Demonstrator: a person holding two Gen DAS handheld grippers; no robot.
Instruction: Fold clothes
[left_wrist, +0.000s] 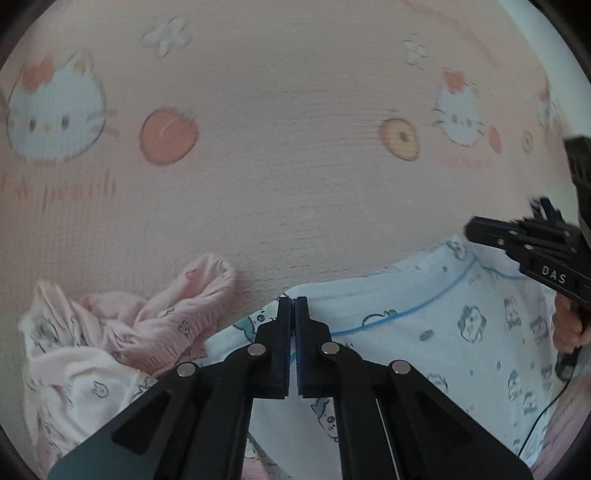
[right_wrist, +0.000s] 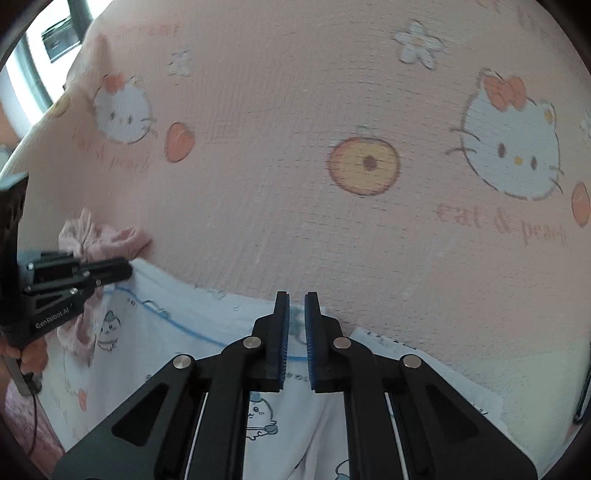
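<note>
So on the far left there's a crumpled pink garment (left_wrist: 122, 332) bunched up on the pink cat-and-peach print sheet (left_wrist: 295, 166), lying just left of the piece being worked on. That piece is a light blue printed garment (left_wrist: 443, 332) with little cartoon critters and a thin blue piping line, spread out on the sheet along the near side of both views.

The left gripper (left_wrist: 294, 306) sits at the garment's top left edge with its fingers (left_wrist: 284, 332) pressed together, looks like clamped on the fabric edge there. In the right wrist view you can see it from the side too (right_wrist: 122, 267), right where blue cloth meets the pink one.

Further right, the right gripper (right_wrist: 296, 301) is over the garment's upper edge, fingers (right_wrist: 312, 332) slightly apart with a narrow gap, blue cloth visible between them but can't tell if they touch it. A thin black cable (left_wrist: 546, 410) trails over the garment's right side
</note>
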